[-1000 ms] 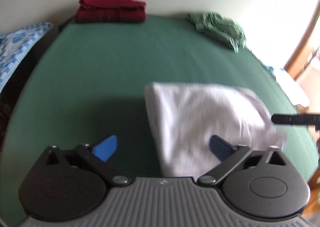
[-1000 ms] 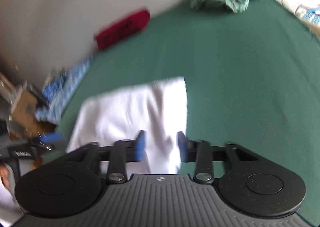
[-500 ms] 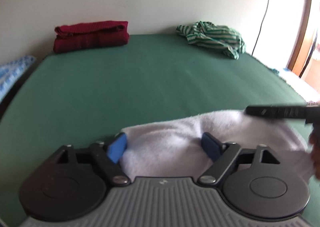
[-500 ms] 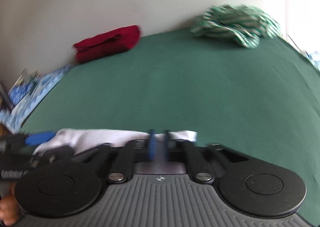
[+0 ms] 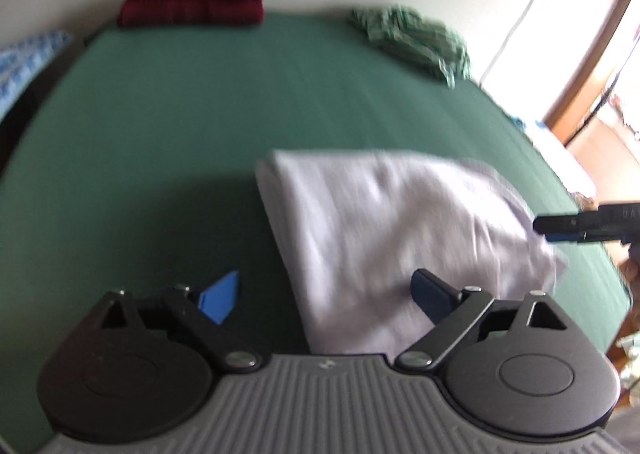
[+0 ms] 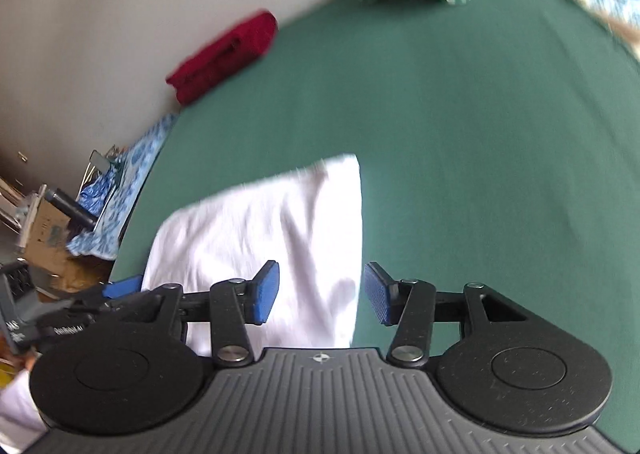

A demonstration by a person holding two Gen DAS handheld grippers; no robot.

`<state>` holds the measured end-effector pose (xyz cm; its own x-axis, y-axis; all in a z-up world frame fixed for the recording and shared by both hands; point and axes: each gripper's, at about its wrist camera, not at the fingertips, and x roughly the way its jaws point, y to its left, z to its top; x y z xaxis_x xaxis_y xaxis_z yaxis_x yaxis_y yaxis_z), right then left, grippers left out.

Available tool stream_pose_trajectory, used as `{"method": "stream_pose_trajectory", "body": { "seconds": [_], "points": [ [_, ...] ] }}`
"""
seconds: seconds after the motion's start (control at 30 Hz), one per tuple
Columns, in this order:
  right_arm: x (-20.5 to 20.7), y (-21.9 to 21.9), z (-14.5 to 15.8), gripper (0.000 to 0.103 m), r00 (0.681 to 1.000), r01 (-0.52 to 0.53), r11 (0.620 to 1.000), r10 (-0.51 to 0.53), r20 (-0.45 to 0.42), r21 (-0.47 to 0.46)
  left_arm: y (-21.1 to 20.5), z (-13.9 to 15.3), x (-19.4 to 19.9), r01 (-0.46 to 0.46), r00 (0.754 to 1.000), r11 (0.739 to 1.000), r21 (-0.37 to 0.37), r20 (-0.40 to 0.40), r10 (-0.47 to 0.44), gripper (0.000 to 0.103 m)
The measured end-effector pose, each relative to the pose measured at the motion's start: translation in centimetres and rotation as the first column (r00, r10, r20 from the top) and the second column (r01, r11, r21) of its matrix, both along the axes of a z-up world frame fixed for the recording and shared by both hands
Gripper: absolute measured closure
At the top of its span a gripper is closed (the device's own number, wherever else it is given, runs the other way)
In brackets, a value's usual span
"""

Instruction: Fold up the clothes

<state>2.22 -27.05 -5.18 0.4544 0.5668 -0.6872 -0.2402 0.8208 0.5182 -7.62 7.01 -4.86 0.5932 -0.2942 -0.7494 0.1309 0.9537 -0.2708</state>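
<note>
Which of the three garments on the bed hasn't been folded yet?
The green striped garment at the far right: it lies crumpled, while the red one and the white one are folded flat.

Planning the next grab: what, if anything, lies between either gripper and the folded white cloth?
Nothing visible. The folded white cloth lies alone on the green bed sheet, directly ahead of the open left gripper and right gripper.

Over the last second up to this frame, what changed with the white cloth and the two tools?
Half a second ago the right tool was pinched shut at the white cloth edge and the left tool straddled it low. Now both stand open and raised, the cloth let go and lying folded flat on the green sheet. The folded red garment and the crumpled green striped garment stayed put by the wall.
</note>
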Motion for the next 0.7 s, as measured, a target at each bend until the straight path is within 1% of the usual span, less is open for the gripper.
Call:
{"method": "stream_pose_trajectory", "body": {
  "seconds": [0.03,0.07,0.13,0.2,0.27,0.33,0.4,0.43,0.5,0.53,0.6,0.7],
  "points": [
    [-0.2,-0.3,-0.2,0.052,0.999,-0.007,1.0,0.007,-0.032,0.012,-0.4,-0.3,-0.2,0.009,1.0,1.0,-0.008,-0.02,-0.009,0.01],
    [-0.3,-0.7,-0.5,0.052,0.998,-0.014,1.0,0.015,-0.064,0.024,-0.7,-0.6,-0.4,0.013,1.0,1.0,-0.015,-0.024,-0.014,0.006],
    [-0.7,-1.3,-0.9,0.053,0.992,-0.026,0.999,0.032,-0.121,0.047,-1.1,-0.8,-0.6,0.017,1.0,1.0,-0.014,-0.021,-0.017,0.002],
    [-0.9,-1.1,-0.8,0.053,0.992,-0.048,0.998,0.054,-0.115,0.052,-1.4,-0.9,-0.5,0.019,1.0,1.0,-0.016,-0.022,-0.02,0.001],
    [-0.7,-1.0,-0.8,0.053,0.991,-0.07,0.996,0.075,-0.109,0.054,-1.3,-1.0,-0.2,0.013,1.0,0.999,-0.038,-0.014,-0.014,0.001],
    [-0.5,-0.7,-0.8,0.053,0.991,-0.088,0.995,0.093,-0.097,0.055,-0.8,-1.1,0.4,-0.008,1.0,0.996,-0.088,-0.007,0.007,0.001],
    [-0.3,0.1,-0.9,0.053,0.991,-0.108,0.993,0.111,-0.073,0.047,-0.3,-1.3,1.2,-0.033,0.999,0.986,-0.164,-0.012,0.031,0.001],
    [-0.2,0.4,-0.9,0.053,0.991,-0.116,0.992,0.119,-0.065,0.049,0.1,-1.4,1.6,-0.045,0.999,0.975,-0.218,-0.022,0.041,0.001],
    [0.0,0.8,-1.2,0.052,0.991,-0.118,0.991,0.122,-0.054,0.067,0.9,-1.7,2.5,-0.07,0.997,0.944,-0.322,-0.044,0.059,0.001],
    [0.2,0.9,-1.3,0.049,0.991,-0.115,0.99,0.12,-0.052,0.082,1.2,-1.8,2.7,-0.083,0.996,0.931,-0.356,-0.051,0.069,0.001],
    [0.4,1.1,-1.6,0.049,0.992,-0.111,0.988,0.117,-0.048,0.104,1.5,-2.0,3.0,-0.08,0.997,0.92,-0.385,-0.049,0.066,0.001],
    [0.4,1.1,-1.5,0.049,0.987,-0.144,0.985,0.15,-0.057,0.097,1.1,-1.9,2.8,-0.052,0.998,0.924,-0.378,-0.05,0.036,0.001]
  ]
}}
